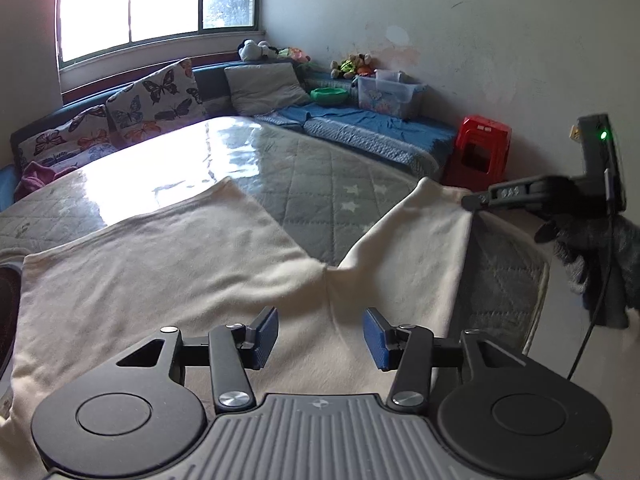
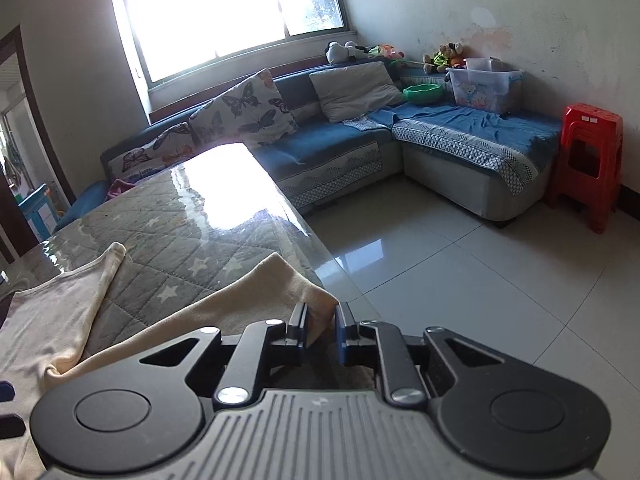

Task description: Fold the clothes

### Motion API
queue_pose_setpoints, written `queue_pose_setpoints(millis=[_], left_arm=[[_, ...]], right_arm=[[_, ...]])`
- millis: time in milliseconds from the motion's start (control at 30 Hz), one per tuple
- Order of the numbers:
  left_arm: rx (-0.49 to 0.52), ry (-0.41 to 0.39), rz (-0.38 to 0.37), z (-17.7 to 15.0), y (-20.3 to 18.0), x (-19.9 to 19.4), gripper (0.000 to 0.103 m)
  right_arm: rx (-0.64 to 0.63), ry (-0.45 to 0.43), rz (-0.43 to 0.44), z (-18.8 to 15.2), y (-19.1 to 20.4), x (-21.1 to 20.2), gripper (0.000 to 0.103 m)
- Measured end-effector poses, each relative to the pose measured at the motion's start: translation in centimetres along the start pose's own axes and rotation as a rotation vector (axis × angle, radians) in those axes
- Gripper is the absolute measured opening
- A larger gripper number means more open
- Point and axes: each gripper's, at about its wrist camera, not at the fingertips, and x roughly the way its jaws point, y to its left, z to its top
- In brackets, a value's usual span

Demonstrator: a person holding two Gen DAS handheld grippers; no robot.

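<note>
A cream garment [image 1: 160, 272] with two legs lies spread flat on the quilted grey table top [image 1: 304, 168]. My left gripper [image 1: 320, 338] hovers open over the garment's middle, where the legs meet, with nothing between its blue pads. My right gripper [image 2: 322, 324] is shut on the hem corner of the right leg [image 2: 280, 280], close to the table's right edge. From the left wrist view the right gripper [image 1: 470, 202] pinches that corner, with a gloved hand [image 1: 592, 248] behind it. The left leg [image 2: 60, 312] lies flat.
The table top [image 2: 180, 216] has a glossy cover and ends just right of my right gripper, with tiled floor [image 2: 480, 280] beyond. A blue corner sofa [image 2: 460, 128] with cushions and a plastic box stands behind. By the wall is a red stool [image 2: 588, 160].
</note>
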Motion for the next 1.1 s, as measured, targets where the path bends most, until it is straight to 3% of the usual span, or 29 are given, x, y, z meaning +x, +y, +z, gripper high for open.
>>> queue_pose_setpoints(millis=[233, 300, 600, 933, 1100], left_arm=[[0.003, -0.018, -0.065, 1.0, -0.7, 1.0, 0.043], [-0.007, -0.013, -0.071, 1.2, -0.7, 1.5, 0.043], [-0.036, 0.018, -0.076, 1.2, -0.2, 3.9, 0.043], [-0.043, 0.003, -0.089, 1.1, -0.4, 4.1, 0.046], [-0.088, -0.031, -0.118, 1.1, 0.5, 2.3, 0.048]], right_arm=[[-0.007, -0.016, -0.008, -0.1, 0.1, 0.3, 0.012], [-0.003, -0.023, -0.008, -0.1, 0.1, 0.1, 0.007], [-0.003, -0.051, -0.006, -0.5, -0.1, -0.9, 0.005], [0.027, -0.105, 0.028, 0.3, -0.1, -2.5, 0.004], [0.013, -0.131, 0.05, 1.2, 0.7, -3.9, 0.004]])
